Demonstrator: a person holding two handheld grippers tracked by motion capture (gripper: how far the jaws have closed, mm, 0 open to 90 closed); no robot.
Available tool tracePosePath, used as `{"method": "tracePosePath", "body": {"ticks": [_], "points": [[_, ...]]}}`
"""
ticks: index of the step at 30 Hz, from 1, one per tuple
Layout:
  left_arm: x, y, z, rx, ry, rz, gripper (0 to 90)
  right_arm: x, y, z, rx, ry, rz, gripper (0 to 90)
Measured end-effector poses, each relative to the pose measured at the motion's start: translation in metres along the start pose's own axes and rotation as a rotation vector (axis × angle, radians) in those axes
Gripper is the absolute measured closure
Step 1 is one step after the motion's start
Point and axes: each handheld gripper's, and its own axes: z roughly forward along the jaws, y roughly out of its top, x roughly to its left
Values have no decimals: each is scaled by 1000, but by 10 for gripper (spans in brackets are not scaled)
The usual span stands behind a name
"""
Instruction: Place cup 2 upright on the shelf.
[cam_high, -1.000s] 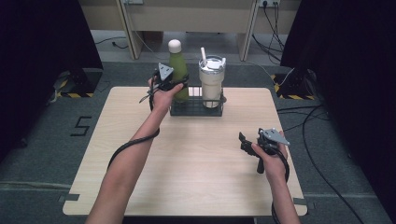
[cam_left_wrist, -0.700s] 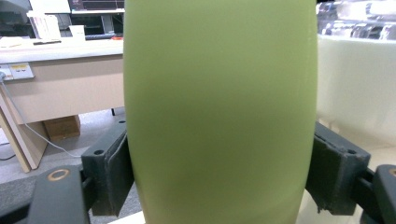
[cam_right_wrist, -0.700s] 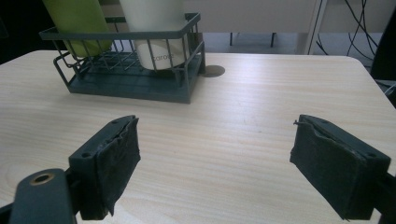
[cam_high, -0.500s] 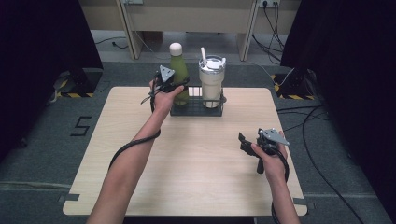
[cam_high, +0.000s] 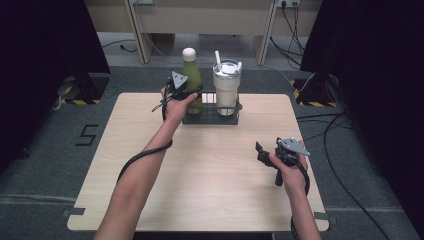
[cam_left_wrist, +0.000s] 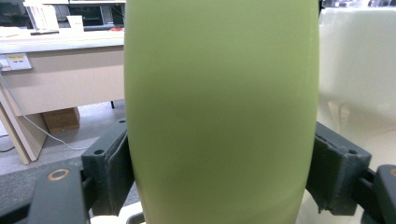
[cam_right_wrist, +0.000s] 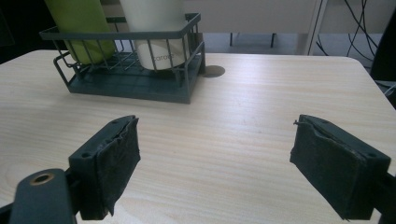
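Your left gripper has its jaws clamped on either side of the green bottle, one pad pressed flat to each flank of the body, as the left gripper view shows. The bottle stands upright in the left end of the dark wire basket at the far edge of the surface, its pale cap rising above your hand. Just beside it, in the basket's right end, stands the white tumbler with its lid and straw; from above the two look close, and whether they touch cannot be told.

Your right gripper rests well apart near the right edge of the surface, its jaws spread wide with nothing between them and aimed across the bare wood toward the basket.

The step in hand looks to be the grasp on the bottle, made and not yet followed by a lift: the base sits inside the wire walls. The next move, by that reading, calls for a straight upward pull until the base clears the basket's rim, kept upright and away from the tumbler. The basket is light and may ride up with the bottle; your free right gripper is placed to steady it if so.
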Motion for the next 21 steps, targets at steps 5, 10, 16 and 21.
{"method": "tracePosePath", "body": {"ticks": [5,10,16,21], "points": [[-2,0,0,1,-2,9,201,0,0,0,0,-2,1,150],[-2,-1,0,1,-4,8,200,0,0,0,1,-1,-1,150],[-4,-4,0,5,-19,-8,179,1,-1,0,3,3,-6,150],[-4,-2,-1,2,-12,3,175,2,0,0,0,6,-11,149]]}}
